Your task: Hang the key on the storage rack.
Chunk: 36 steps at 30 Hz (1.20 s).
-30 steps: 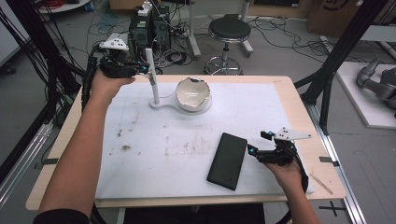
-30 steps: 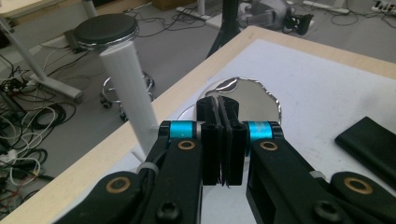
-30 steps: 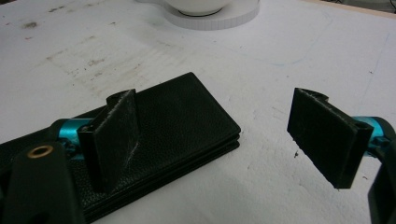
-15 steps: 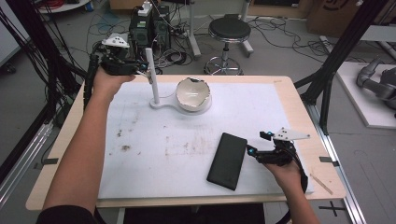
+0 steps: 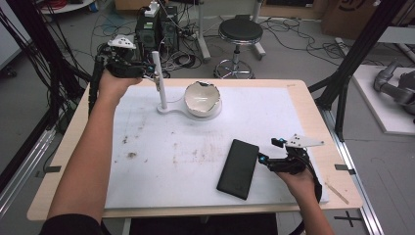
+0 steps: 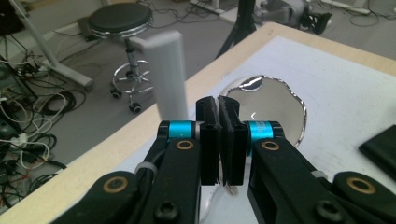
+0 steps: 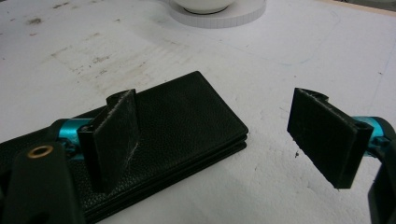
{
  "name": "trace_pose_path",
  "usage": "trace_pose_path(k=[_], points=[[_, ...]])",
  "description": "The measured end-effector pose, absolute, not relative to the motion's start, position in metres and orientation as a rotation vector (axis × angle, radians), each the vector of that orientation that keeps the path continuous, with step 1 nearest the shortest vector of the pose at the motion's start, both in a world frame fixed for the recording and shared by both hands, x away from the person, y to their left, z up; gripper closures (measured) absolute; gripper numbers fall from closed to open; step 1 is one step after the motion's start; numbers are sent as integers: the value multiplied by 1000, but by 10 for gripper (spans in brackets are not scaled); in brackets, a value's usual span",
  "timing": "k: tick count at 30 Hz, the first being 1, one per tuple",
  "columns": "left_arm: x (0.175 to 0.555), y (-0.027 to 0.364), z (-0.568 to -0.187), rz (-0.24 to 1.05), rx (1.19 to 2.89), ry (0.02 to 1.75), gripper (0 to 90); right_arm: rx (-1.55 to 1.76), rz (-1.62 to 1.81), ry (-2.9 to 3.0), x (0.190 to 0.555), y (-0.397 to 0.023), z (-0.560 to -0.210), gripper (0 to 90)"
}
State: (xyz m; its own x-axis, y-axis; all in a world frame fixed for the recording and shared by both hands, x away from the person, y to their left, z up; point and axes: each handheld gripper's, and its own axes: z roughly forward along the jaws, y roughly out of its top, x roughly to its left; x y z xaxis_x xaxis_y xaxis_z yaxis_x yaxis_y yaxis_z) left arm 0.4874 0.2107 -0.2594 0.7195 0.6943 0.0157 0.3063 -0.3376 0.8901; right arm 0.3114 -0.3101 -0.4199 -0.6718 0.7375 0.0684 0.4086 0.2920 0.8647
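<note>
A white upright post (image 5: 157,78) rises from a flat white base (image 5: 169,108) at the back of the table. On that base sits a white bowl (image 5: 202,98) with a jagged rim. My left gripper (image 5: 146,73) hovers just left of the post's top, its jaws shut with nothing between them. In the left gripper view the left gripper (image 6: 218,106) has the post (image 6: 167,74) just behind and to the left, and the bowl (image 6: 268,109) beyond. A black wallet (image 5: 239,169) lies front right. My right gripper (image 7: 215,100) stands open, one jaw over the wallet (image 7: 187,116), the other over the mat.
A white mat (image 5: 195,147) covers most of the wooden table (image 5: 337,191), with brown smudges at its left. A stool (image 5: 240,32) and cables are on the floor behind. A black frame leg (image 5: 342,93) stands at the table's right.
</note>
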Motion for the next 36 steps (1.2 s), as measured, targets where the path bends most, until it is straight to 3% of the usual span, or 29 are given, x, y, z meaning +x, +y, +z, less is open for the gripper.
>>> trace_pose_path(k=[8,16,29,36], points=[[478,211,-258,539,1936,797,612,1042,1327,2223,311,-311,-420,173],[445,210,-279,493,1904,776,404,1038,1328,2220,311,-312,-420,173],[397,207,-343,348,1902,755,270,1052,1307,2200,311,-317,-421,172],[374,194,-375,387,1934,733,220,1076,1302,2186,311,-321,-421,172]])
